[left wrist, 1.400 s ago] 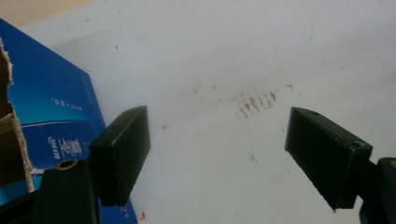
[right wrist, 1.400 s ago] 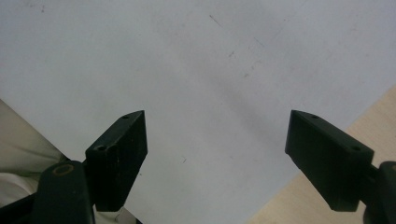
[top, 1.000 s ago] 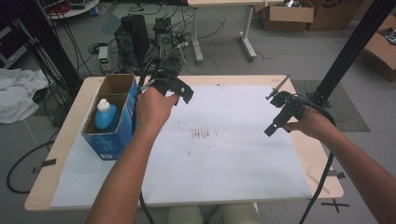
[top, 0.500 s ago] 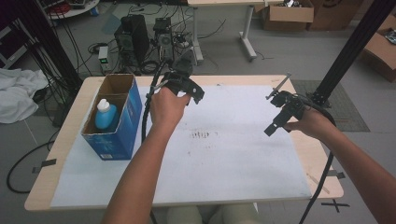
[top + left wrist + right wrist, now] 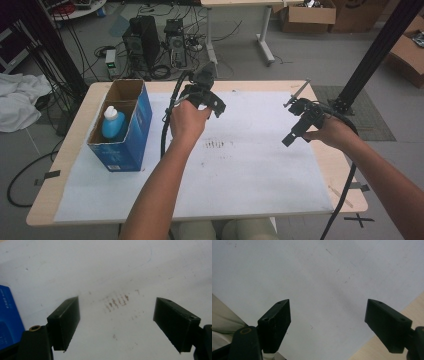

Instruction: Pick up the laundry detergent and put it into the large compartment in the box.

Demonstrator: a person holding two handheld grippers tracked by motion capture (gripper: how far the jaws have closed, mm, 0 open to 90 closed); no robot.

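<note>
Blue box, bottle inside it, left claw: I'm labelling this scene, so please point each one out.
Blue box (image 5: 131, 135): high view, on its blue side wall.
Bottle (image 5: 113, 123): high view, on its blue body.
Left claw (image 5: 116, 322): left gripper view, midway between its open fingertips.

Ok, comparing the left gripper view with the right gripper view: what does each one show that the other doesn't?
The left gripper view alone shows a corner of the blue box at its left edge and the row of brown marks on the white sheet, seen between the open left gripper. The right gripper view alone shows the bare wooden table edge at its lower right and pale cloth at its lower left, behind the open right gripper. Both share the white sheet below and two black jaws standing wide apart with nothing between them.
</note>
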